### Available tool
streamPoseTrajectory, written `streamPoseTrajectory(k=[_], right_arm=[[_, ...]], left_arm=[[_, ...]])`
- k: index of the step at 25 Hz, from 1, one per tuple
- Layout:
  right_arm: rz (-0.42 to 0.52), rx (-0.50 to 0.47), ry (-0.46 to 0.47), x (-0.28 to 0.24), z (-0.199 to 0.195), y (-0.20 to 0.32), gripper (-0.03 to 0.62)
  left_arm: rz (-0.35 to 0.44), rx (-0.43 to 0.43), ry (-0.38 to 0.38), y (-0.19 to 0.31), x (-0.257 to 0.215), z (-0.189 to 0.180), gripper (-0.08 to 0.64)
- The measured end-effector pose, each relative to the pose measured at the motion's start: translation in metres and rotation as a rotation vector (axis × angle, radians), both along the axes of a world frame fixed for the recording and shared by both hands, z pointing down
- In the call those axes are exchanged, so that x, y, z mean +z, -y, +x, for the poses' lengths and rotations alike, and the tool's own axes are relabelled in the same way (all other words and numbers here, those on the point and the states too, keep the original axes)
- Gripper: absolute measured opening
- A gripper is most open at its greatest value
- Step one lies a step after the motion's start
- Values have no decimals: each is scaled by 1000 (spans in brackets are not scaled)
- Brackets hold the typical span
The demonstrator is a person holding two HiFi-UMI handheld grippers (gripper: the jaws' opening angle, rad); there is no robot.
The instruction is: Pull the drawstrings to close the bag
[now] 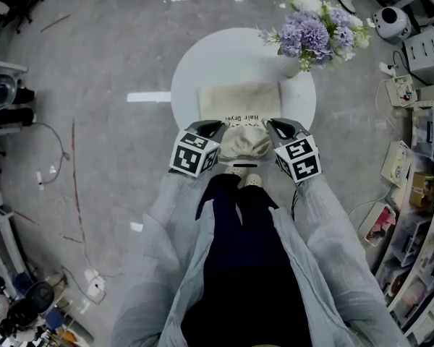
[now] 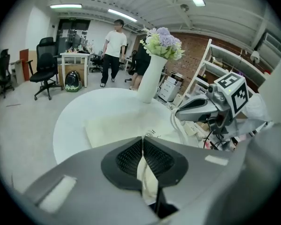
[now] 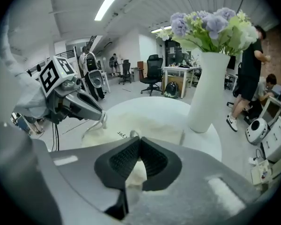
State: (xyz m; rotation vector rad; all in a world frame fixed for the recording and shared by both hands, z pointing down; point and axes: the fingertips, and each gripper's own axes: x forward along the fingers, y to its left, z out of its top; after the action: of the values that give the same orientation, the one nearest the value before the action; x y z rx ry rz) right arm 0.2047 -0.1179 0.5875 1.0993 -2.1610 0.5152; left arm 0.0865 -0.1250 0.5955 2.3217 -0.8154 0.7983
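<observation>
The left gripper [image 1: 217,126] is pressed together on a cream drawstring [image 2: 148,181], and the right gripper [image 1: 270,123] pinches the other. Both are angled downward on outstretched forearms. They flank the bunched mouth of the bag [image 1: 239,101] at the near edge of the round table [image 1: 185,71], near the vase [image 1: 292,69].

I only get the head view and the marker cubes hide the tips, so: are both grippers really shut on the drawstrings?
Observer: The left gripper view shows the left gripper with its fingers shut on a cream drawstring.
Operator: And the right?
Observer: The right gripper view shows the right gripper shut the same way on the other drawstring.
Operator: Anyone close by?
Observer: A person in a white shirt stands across the room, well beyond the table.
</observation>
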Motion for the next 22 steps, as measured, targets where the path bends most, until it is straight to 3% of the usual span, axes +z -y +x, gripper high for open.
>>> streamPoseTrajectory(k=[4, 8, 12, 15, 17, 22], right_arm=[[-90, 65, 4, 30, 0, 4, 11], [-158, 108, -11, 48, 7, 5, 31], [-244, 146, 78, 50, 8, 2, 243], [-250, 177, 134, 44, 11, 2, 399], [-239, 184, 167, 39, 13, 2, 442], [-249, 195, 223, 29, 19, -7, 456]], left_arm=[[-73, -34, -3, 0, 22, 4, 29], [-54, -82, 34, 6, 30, -1, 47], [-73, -40, 43, -2, 33, -1, 182], [-96, -16, 27, -8, 31, -1, 300], [-104, -10, 14, -10, 28, -2, 343], [-116, -57, -40, -12, 16, -11, 360]])
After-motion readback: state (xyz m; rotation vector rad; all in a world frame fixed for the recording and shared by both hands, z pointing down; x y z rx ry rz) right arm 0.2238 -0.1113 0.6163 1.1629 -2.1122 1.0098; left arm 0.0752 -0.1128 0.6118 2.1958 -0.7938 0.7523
